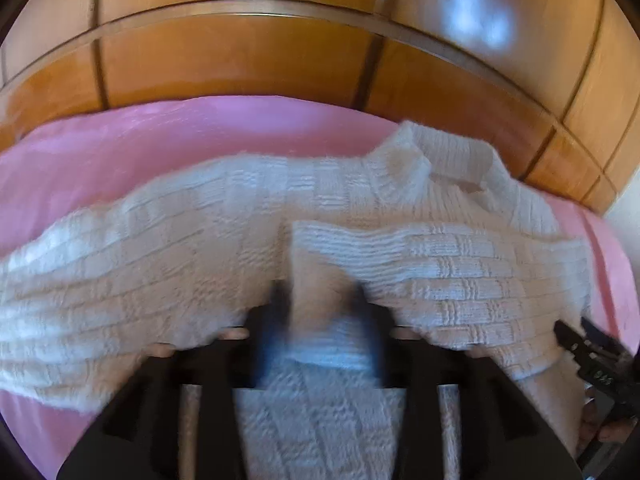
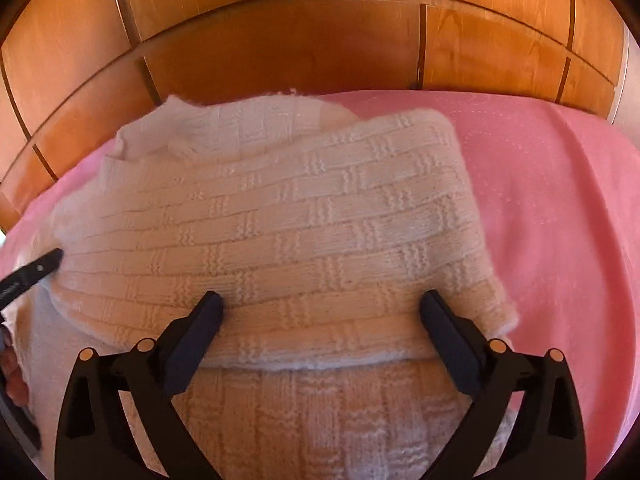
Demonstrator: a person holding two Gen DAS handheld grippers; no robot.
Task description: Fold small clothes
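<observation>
A cream knitted sweater [image 1: 240,216] with a basket-weave pattern lies on a pink bed cover [image 1: 120,136]. Its collar [image 1: 404,152] points to the far side. My left gripper [image 1: 318,300] is shut on a fold of the sweater's knit near its middle; the view is blurred. In the right wrist view the sweater [image 2: 304,216] has one side folded over its body. My right gripper [image 2: 322,308] is open, its fingers spread above the folded edge, holding nothing. The right gripper also shows at the right edge of the left wrist view [image 1: 592,348].
A glossy wooden wardrobe [image 2: 280,40] stands right behind the bed. The pink cover [image 2: 560,208] stretches to the right of the sweater. The left gripper's tip [image 2: 40,268] pokes in at the left edge of the right wrist view.
</observation>
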